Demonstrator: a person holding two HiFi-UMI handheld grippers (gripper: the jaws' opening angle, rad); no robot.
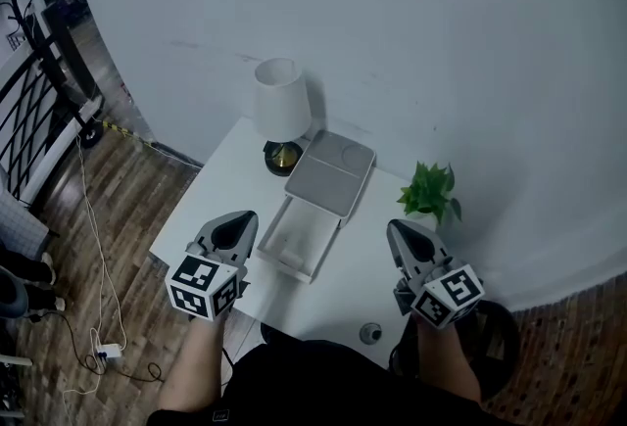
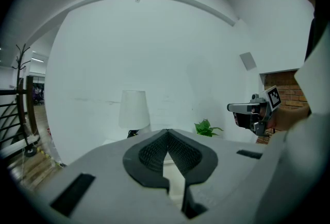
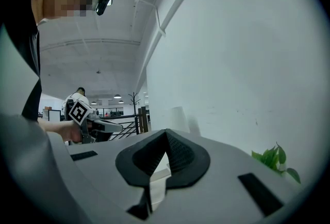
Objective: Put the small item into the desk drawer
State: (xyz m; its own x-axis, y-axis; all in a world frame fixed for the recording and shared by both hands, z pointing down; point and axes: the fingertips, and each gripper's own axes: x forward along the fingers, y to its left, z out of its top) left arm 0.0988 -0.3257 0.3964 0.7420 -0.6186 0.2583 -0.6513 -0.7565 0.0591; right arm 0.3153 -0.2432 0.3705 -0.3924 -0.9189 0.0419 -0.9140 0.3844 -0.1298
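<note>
The left tool (image 1: 242,221) is above the near left of the white surface (image 1: 220,184), jaws together with nothing between them. A lamp (image 1: 280,111) stands at the far side, just left of the grey drawer unit (image 1: 333,169), whose drawer (image 1: 299,243) is pulled open. The small round item (image 1: 370,333) lies at the surface's near edge, outside the drawer. The right tool (image 1: 397,228) is just right of it, jaws together, gripping nothing. A plant (image 1: 431,189) stands far right.

A smooth, matt white top is seen on the desk (image 1: 211,184), and matt grey plastic on the drawer unit (image 1: 333,169). The lamp shade (image 1: 281,99) is finished in matt white, its base (image 1: 282,157) in glossy dark with brassy metal. The floor (image 1: 127,209) is laid in wood planks. The left gripper (image 2: 167,133) is cased in matt grey plastic and fitted with dark ribbed pads (image 2: 152,155).
</note>
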